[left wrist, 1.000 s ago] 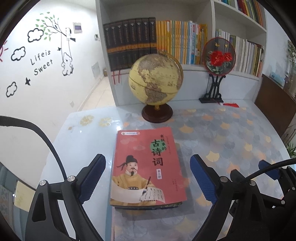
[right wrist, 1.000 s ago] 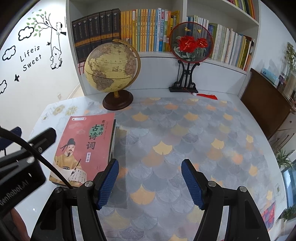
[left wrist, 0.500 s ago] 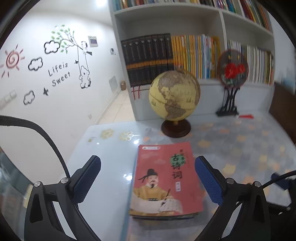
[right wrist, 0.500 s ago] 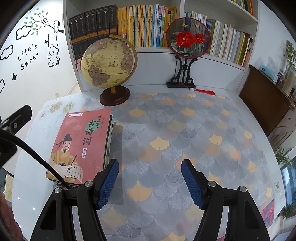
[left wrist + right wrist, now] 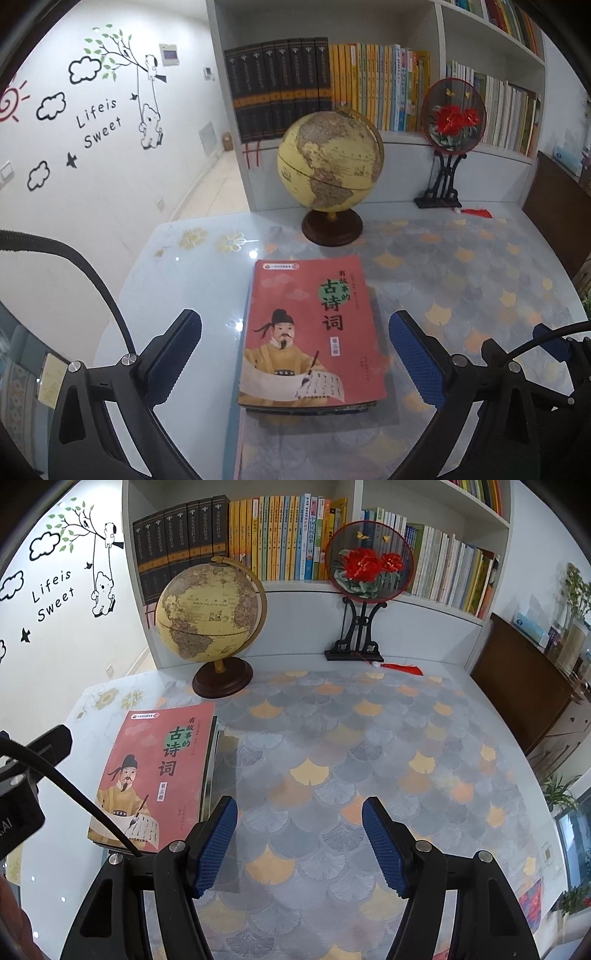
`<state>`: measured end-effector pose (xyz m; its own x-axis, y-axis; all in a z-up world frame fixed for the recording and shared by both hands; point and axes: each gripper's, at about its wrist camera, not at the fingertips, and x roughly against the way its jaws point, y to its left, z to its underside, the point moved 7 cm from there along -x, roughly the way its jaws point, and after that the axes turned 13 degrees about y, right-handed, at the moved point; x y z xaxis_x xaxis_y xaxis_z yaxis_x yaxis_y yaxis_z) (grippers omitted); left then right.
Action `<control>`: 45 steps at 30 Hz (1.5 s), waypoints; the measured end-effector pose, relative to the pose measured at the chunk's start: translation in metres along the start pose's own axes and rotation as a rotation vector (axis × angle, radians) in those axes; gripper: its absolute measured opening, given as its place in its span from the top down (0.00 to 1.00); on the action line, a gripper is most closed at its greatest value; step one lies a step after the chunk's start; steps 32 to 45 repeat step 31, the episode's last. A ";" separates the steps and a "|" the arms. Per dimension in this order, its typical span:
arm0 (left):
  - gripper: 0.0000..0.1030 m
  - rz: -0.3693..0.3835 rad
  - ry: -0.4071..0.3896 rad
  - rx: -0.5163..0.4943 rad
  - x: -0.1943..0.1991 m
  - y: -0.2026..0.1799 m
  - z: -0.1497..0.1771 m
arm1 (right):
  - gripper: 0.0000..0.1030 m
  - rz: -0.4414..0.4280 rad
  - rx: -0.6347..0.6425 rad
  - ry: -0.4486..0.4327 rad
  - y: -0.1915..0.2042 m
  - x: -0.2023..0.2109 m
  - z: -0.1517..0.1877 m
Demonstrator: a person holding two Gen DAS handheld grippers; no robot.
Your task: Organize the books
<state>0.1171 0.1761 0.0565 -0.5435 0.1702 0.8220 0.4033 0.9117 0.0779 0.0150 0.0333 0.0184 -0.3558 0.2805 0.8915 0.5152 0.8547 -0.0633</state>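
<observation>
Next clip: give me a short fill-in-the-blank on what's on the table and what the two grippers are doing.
1. The top book on the stack has a ____ cover.
2. Behind the stack stands a ____ on a round wooden base.
3. The left gripper is open, with the ____ lying between its fingers untouched.
4. The right gripper is open over the bare ____.

Missing words: red; globe; stack; tablecloth

Glossy paper book cover (image 5: pixel 310 332), glassy table (image 5: pixel 192 280), wooden globe base (image 5: pixel 331 225)
</observation>
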 end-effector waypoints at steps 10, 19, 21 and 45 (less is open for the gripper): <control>0.01 0.015 0.015 -0.039 -0.004 -0.015 0.004 | 0.34 0.011 -0.015 0.010 -0.002 0.000 0.005; 0.01 -0.024 0.041 -0.064 -0.009 -0.017 0.006 | 0.34 0.020 -0.012 0.028 -0.003 -0.004 0.010; 0.01 -0.024 0.047 -0.067 -0.008 -0.017 0.007 | 0.34 0.014 -0.015 0.032 -0.002 -0.005 0.012; 0.01 -0.053 0.053 -0.087 -0.014 -0.022 0.011 | 0.34 0.006 -0.047 0.056 -0.013 -0.010 0.019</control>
